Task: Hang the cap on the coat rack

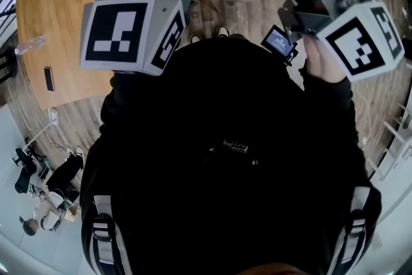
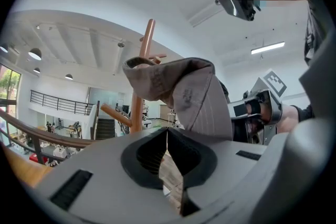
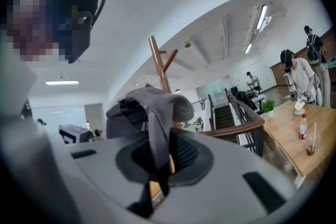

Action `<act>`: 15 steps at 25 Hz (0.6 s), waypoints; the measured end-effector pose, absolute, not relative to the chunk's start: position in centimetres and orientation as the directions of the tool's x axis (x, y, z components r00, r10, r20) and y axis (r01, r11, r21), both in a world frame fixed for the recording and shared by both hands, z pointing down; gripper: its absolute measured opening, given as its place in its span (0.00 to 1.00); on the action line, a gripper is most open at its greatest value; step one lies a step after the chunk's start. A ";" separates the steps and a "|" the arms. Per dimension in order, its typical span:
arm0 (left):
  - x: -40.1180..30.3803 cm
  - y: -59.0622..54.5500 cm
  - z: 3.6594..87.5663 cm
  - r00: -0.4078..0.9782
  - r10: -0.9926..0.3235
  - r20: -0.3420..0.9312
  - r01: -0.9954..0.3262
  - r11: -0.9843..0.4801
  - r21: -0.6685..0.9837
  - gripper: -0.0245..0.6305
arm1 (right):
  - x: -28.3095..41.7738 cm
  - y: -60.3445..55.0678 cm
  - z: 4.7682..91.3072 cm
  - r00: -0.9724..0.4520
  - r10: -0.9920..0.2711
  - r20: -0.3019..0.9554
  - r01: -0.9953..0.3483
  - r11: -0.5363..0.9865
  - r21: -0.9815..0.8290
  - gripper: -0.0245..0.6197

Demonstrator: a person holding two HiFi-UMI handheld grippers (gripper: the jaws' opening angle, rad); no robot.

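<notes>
Grey cloth of the cap (image 3: 152,105) is gripped from two sides: my right gripper (image 3: 157,152) is clamped on its back strap, and my left gripper (image 2: 169,131) is closed on the opposite edge. I hold the cap raised in the air. The wooden coat rack (image 2: 143,60) stands behind it, and none of its pegs (image 2: 116,114) appears to carry the cap yet. Remaining, as I judge: seat the cap on a peg, then release.

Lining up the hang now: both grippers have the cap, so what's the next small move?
Probably carry the cap forward and up toward the coat rack. The left gripper and right gripper both pinch it, and the rack stands behind it, no peg inside the cap yet.
</notes>
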State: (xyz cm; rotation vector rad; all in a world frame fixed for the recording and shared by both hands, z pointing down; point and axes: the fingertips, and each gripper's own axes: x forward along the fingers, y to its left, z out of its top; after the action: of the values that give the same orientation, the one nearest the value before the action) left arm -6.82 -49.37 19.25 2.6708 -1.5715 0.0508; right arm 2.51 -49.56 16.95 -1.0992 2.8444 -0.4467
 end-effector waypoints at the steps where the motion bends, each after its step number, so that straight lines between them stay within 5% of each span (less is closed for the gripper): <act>1: -6.7 -49.2 19.1 0.484 -0.874 0.049 -0.875 -0.483 0.013 0.04 | 2.6 -49.4 16.8 -0.738 -0.673 0.047 -0.657 0.701 -0.279 0.08; 15: -7.6 -48.7 18.9 0.461 -0.887 0.030 -0.887 -0.461 -0.007 0.04 | 1.6 -48.0 16.8 -0.632 -0.775 -0.012 -0.773 0.631 -0.056 0.08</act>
State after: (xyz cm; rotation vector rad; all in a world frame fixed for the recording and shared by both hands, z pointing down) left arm -7.56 -48.75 18.92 2.6770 -1.6254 0.0463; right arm 1.61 -47.99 16.76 -1.3322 2.8056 -0.0713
